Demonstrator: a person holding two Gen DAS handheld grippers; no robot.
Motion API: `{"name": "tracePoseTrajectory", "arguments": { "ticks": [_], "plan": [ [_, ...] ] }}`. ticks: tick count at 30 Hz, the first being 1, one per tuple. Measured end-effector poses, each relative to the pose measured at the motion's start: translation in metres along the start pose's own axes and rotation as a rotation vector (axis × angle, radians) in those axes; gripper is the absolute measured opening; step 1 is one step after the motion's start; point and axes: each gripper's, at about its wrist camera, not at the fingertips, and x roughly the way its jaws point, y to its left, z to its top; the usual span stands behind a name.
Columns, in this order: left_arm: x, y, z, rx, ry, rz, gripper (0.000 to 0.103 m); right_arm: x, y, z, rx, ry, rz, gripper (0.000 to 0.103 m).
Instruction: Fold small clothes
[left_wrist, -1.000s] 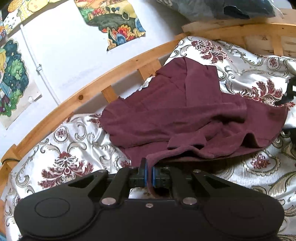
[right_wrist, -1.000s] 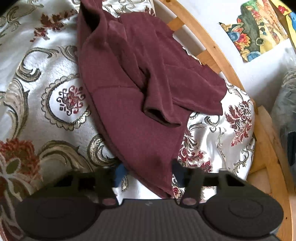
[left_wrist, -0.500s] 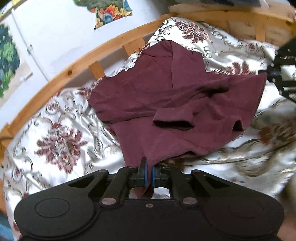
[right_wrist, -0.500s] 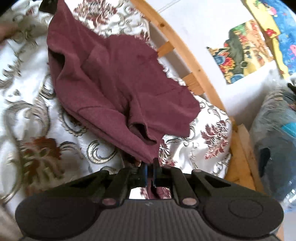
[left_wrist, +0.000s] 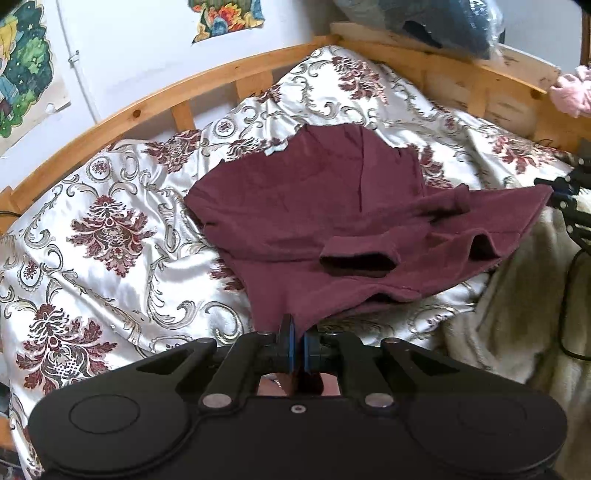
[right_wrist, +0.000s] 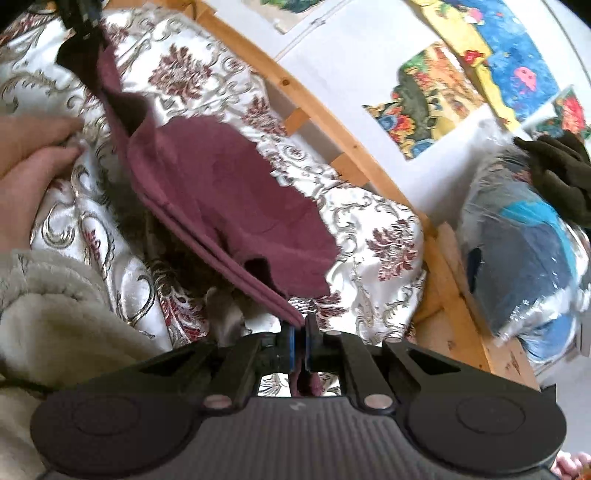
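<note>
A small maroon shirt (left_wrist: 314, 206) lies partly on the floral bedspread (left_wrist: 110, 229), its near edge lifted. My left gripper (left_wrist: 297, 345) is shut on one bottom corner of the shirt. My right gripper (right_wrist: 300, 341) is shut on the other corner and shows at the right edge of the left wrist view (left_wrist: 565, 192). In the right wrist view the shirt (right_wrist: 236, 206) stretches taut from my right gripper up to the left gripper (right_wrist: 83, 22) at top left. A short sleeve (left_wrist: 358, 258) lies folded over the front.
A wooden bed rail (left_wrist: 177, 92) curves behind the bedspread, with a white wall and posters (right_wrist: 424, 99) beyond. A cream fleece blanket (left_wrist: 517, 314) lies at the right. A plastic-wrapped bundle (right_wrist: 524, 258) sits by the rail. A bare hand (right_wrist: 33, 155) rests on the bedspread.
My right gripper closed on the shirt's corner. Both grippers have pulled back and apart, lifting and stretching the hem taut and dragging the shirt away from the rail.
</note>
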Motion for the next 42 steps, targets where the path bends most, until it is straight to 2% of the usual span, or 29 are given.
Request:
{"name": "tracePoseTrajectory", "arguments": {
  "ticks": [5, 9, 13, 17, 24, 29, 37, 42],
  "plan": [
    [0.006, 0.004, 0.012, -0.02, -0.029, 0.035, 0.004, 0.008, -0.007, 0.011, 0.025, -0.037, -0.041, 0.006],
    [0.02, 0.023, 0.036, -0.1, -0.053, 0.077, 0.004, 0.036, -0.019, 0.022, 0.035, -0.074, -0.087, 0.006],
    [0.04, 0.038, 0.068, -0.111, -0.1, 0.119, 0.004, 0.07, -0.035, 0.037, 0.068, -0.098, -0.128, 0.006],
    [0.071, 0.046, 0.102, -0.095, -0.133, 0.176, 0.004, 0.109, -0.051, 0.053, 0.08, -0.12, -0.166, 0.006],
    [0.151, 0.077, 0.144, -0.134, -0.115, 0.254, 0.005, 0.194, -0.062, 0.083, 0.09, -0.131, -0.203, 0.006],
    [0.199, 0.106, 0.153, -0.232, -0.067, 0.255, 0.005, 0.255, -0.054, 0.096, 0.088, -0.133, -0.191, 0.007],
    [0.255, 0.116, 0.156, -0.213, -0.057, 0.299, 0.005, 0.319, -0.037, 0.09, 0.108, -0.121, -0.181, 0.007],
    [0.284, 0.121, 0.145, -0.355, -0.048, 0.288, 0.005, 0.348, -0.031, 0.081, 0.108, -0.104, -0.147, 0.009]
  ]
}}
